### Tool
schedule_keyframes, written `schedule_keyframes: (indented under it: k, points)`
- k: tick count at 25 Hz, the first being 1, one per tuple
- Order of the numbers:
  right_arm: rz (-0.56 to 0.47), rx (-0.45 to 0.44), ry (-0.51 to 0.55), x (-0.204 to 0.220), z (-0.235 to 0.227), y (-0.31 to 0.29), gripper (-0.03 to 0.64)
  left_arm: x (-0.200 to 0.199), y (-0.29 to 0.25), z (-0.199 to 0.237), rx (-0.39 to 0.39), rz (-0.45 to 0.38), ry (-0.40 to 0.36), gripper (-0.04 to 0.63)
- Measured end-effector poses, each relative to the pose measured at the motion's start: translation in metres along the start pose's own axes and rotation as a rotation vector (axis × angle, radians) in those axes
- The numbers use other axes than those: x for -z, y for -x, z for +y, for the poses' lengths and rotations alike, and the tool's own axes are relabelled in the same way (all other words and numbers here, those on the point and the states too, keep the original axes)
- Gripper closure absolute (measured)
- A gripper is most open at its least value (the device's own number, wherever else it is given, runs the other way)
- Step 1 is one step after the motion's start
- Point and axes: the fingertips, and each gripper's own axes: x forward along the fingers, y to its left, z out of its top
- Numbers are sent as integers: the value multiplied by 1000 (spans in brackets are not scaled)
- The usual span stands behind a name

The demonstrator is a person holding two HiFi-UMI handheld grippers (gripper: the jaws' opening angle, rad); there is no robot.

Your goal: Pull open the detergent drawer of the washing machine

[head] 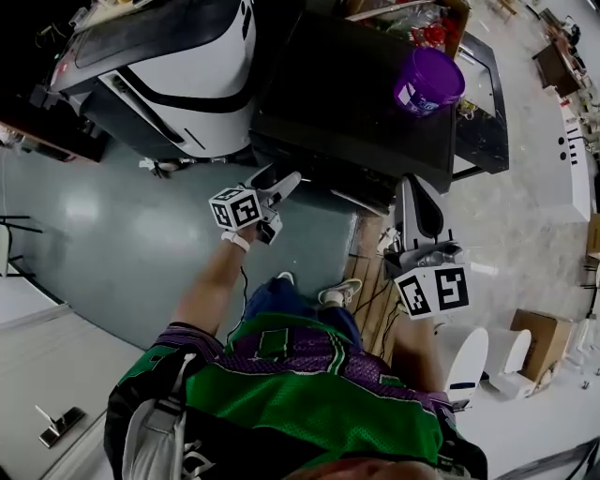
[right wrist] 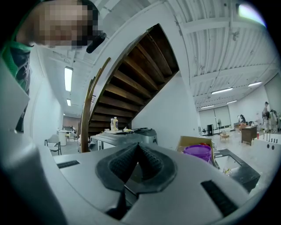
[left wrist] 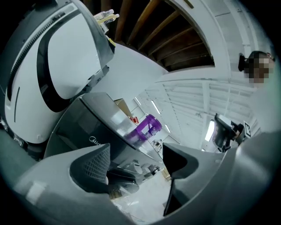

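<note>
The dark washing machine (head: 356, 84) stands ahead of me, and a purple detergent tub (head: 428, 80) rests on its top. I cannot make out the detergent drawer on its front. My left gripper (head: 286, 183) hovers close to the machine's upper front edge, jaws open with nothing between them. The left gripper view shows the same open gripper (left wrist: 136, 165) aimed along the machine's front panel (left wrist: 94, 140), with the purple tub (left wrist: 145, 127) above. My right gripper (head: 412, 192) hangs lower right of the machine. In its own view the right gripper (right wrist: 138, 154) is shut and empty, pads touching.
A big white-and-black appliance (head: 159, 66) stands left of the washer. A cardboard box (head: 441, 19) sits behind the tub. Wooden boards (head: 370, 281) lie on the floor by my feet. White containers (head: 487, 361) and a brown box (head: 544, 342) sit at lower right.
</note>
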Motion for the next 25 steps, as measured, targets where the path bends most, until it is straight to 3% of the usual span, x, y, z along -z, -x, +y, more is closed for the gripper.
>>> schedule_keyframes:
  k: [8, 14, 25]
  points:
    - [32, 28, 9, 21, 9, 1, 617, 31, -23, 62, 0, 54, 113, 219]
    - [72, 74, 6, 44, 4, 8, 617, 44, -42, 91, 29, 85, 129, 214]
    - [99, 106, 17, 55, -6, 15, 617, 27, -61, 100, 138, 17, 227, 204]
